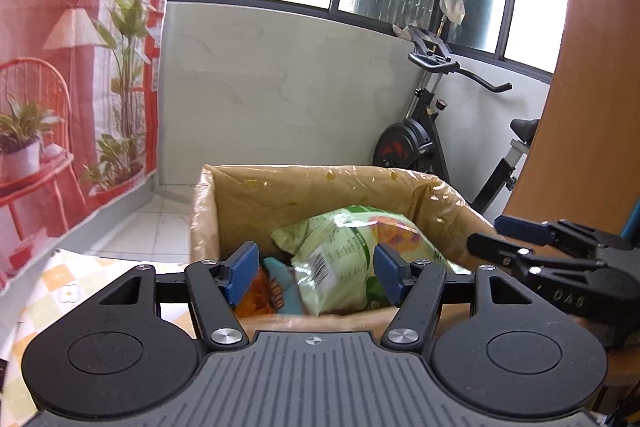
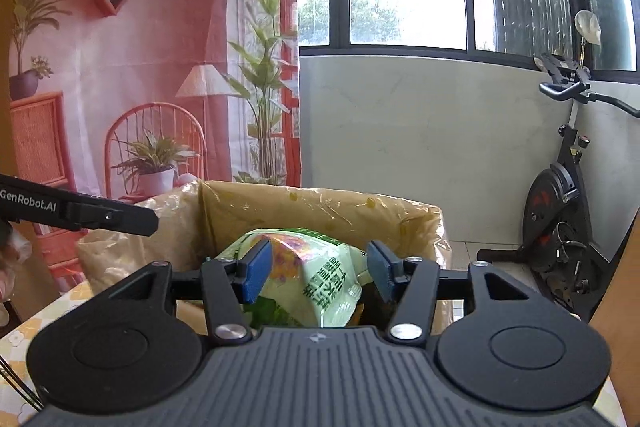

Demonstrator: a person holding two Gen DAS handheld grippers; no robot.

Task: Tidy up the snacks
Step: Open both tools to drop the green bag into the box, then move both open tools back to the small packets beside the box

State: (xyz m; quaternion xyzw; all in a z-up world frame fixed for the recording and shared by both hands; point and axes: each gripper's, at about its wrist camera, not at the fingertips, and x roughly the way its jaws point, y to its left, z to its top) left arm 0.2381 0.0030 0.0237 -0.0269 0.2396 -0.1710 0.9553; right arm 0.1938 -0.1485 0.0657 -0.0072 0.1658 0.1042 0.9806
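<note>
My left gripper (image 1: 316, 273) stands apart with nothing pinched, and so does my right gripper (image 2: 316, 273). The green snack bag (image 1: 352, 255) lies in the lined cardboard box (image 1: 280, 195), on top of an orange packet (image 1: 260, 297) and a teal one (image 1: 282, 277). Risk: it's puffy and perched high, so a nudge from my pads could tip it over the near wall. Its long axis tilts, one end up toward the back wall, barcode end down toward me.
</note>
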